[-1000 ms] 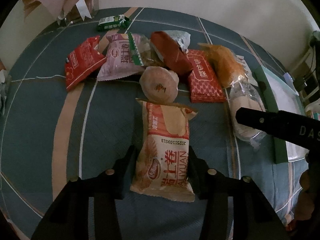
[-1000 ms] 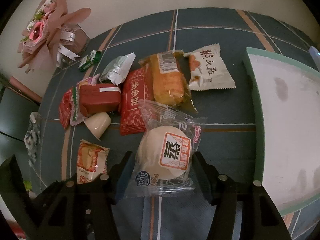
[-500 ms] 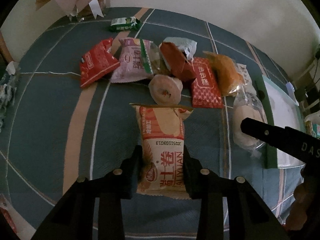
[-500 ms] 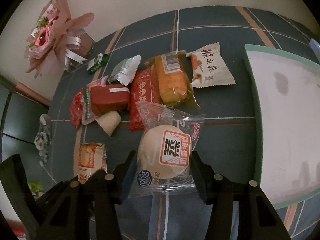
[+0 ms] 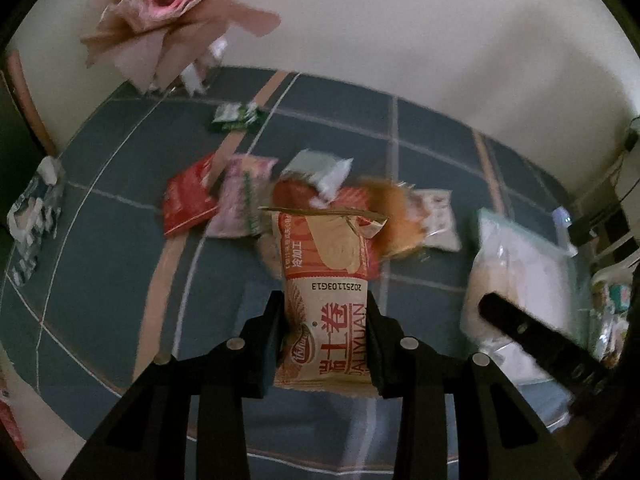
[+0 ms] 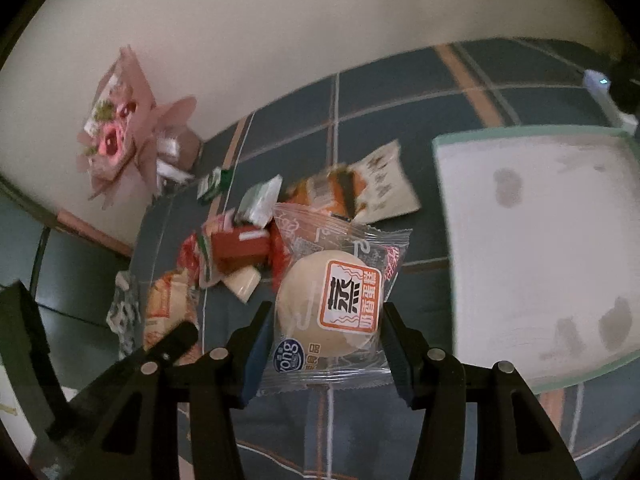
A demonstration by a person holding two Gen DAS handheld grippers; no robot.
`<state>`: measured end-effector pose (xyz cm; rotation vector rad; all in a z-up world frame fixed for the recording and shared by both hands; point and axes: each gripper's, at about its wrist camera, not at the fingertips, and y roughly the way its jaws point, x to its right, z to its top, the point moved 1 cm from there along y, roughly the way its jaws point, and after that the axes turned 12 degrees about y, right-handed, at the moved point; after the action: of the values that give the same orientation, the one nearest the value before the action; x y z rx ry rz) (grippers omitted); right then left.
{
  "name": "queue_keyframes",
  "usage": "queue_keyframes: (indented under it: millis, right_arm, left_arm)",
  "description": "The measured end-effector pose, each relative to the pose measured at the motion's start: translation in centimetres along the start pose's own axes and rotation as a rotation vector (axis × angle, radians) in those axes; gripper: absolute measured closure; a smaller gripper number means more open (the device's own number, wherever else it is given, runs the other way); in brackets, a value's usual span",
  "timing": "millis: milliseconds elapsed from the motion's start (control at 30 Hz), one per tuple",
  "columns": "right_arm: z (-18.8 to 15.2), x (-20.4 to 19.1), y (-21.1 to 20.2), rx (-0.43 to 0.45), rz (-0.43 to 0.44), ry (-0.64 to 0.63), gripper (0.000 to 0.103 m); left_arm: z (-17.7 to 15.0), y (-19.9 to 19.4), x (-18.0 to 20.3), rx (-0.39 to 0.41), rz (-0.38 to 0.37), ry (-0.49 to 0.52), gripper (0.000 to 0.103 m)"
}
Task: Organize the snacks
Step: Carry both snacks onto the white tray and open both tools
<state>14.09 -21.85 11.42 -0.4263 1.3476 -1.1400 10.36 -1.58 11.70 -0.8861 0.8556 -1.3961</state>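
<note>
My left gripper is shut on an orange and cream roll-cake packet and holds it above the blue plaid cloth. My right gripper is shut on a clear packet with a round steamed cake, also lifted off the cloth. A pile of snack packets lies behind both, red, pink, orange and white; it also shows in the left wrist view. The white tray with a green rim lies at the right. The right gripper's finger crosses the left wrist view.
A pink paper bouquet stands at the back left by the wall. A small green packet lies apart from the pile. A patterned cloth or bag sits at the table's left edge.
Both grippers have closed on their packets and lifted them up and back from the cloth. The views now tilt up and show more of the wall.
</note>
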Motion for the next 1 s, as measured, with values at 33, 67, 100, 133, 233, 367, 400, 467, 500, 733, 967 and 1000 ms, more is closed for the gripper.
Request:
queue_keyframes:
  millis: [33,67,100,133,233,367,400,467,500,733,967,1000]
  right_arm:
    - [0.2,0.4,-0.6,0.012,-0.004,0.007,0.048]
    - [0.5,1.0,-1.2,0.025,-0.014,0.017,0.048]
    - [0.7,1.5,-1.6,0.037,-0.026,0.026,0.048]
    - [1.0,2.1,-2.1,0.051,-0.039,0.037,0.048]
    - [2.1,4.2,-3.5,0.091,-0.097,0.073,0.048]
    - [3.6,7.6,-5.3,0.131,-0.142,0.135,0.048]
    - [3.9,8.5,-5.7,0.139,-0.150,0.151,0.048]
    - [4.6,10.2,-6.4,0.154,-0.169,0.187,0.048]
    - [4.8,11.0,-6.7,0.159,-0.179,0.203,0.048]
    - [6.7,16.4,-8.0,0.190,-0.260,0.314,0.048]
    - [8.1,19.3,-7.9,0.196,-0.327,0.348,0.048]
    - [8.2,19.5,-7.8,0.195,-0.329,0.348,0.048]
  left_arm:
    - [0.5,-0.2,0.7,0.010,-0.004,0.004,0.065]
    - [1.0,-0.6,1.7,0.021,-0.009,0.012,0.065]
    - [1.2,-0.9,2.2,0.035,-0.012,0.023,0.065]
    - [1.8,-1.2,3.2,0.043,-0.010,0.035,0.065]
    - [2.6,-1.6,5.7,0.063,-0.024,0.056,0.065]
    - [3.6,-1.2,9.1,0.069,-0.065,0.081,0.065]
    - [4.0,-0.8,10.1,0.068,-0.070,0.080,0.065]
    - [4.1,0.0,12.0,0.059,-0.084,0.100,0.065]
    - [4.2,0.3,12.8,0.058,-0.090,0.106,0.065]
    - [4.6,3.9,17.4,0.037,-0.106,0.161,0.065]
    - [5.2,7.4,20.2,0.021,-0.125,0.181,0.065]
    - [5.2,7.5,20.4,0.024,-0.128,0.183,0.065]
